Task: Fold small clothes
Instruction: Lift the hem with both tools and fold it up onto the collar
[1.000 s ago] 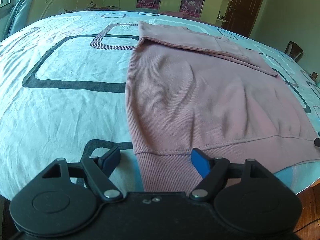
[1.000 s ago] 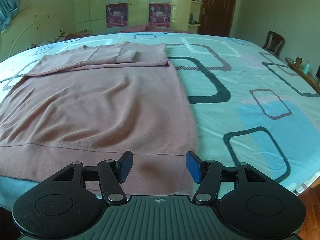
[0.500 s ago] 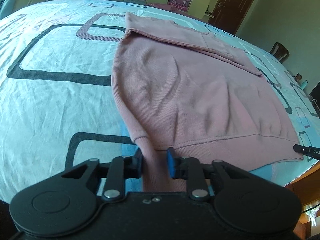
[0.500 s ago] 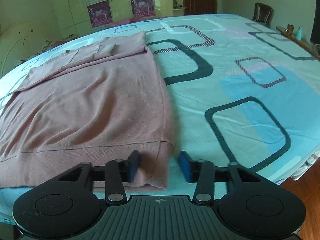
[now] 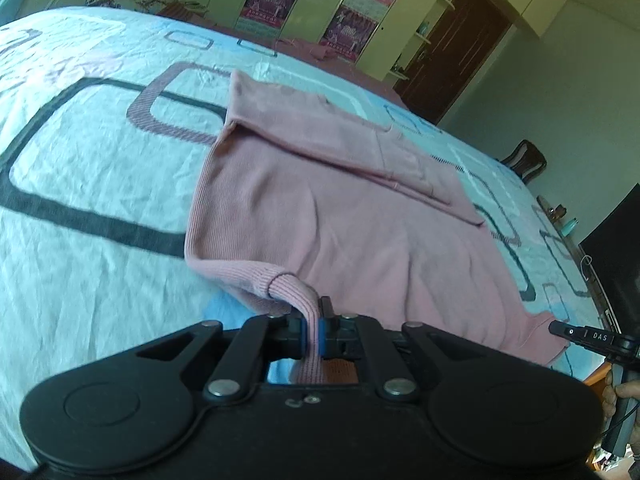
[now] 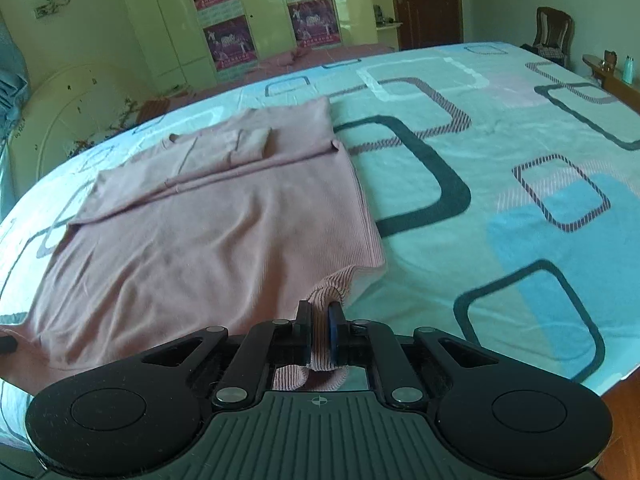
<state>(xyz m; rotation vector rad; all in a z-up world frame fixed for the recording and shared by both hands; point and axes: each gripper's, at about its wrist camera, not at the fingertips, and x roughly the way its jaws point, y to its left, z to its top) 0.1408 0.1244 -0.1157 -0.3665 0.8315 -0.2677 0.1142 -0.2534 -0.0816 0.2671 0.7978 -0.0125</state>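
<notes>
A pink knit sweater (image 5: 360,220) lies spread on the bed, its sleeves folded across the far part. It also shows in the right wrist view (image 6: 208,232). My left gripper (image 5: 314,330) is shut on the ribbed hem at the sweater's near left corner and holds it lifted off the sheet. My right gripper (image 6: 319,334) is shut on the ribbed hem at the near right corner, also lifted. The right gripper's tip (image 5: 576,336) shows at the right edge of the left wrist view.
The bed sheet (image 6: 500,168) is light blue with dark rounded rectangles. The bed's near edge and wooden floor (image 6: 624,432) are at the lower right. Wardrobes with posters (image 6: 272,20), a door and a chair (image 6: 552,36) stand beyond the bed.
Both grippers closed on the hem corners and raised them. The near hem has lifted and begun curling toward the far side of the sweater.
</notes>
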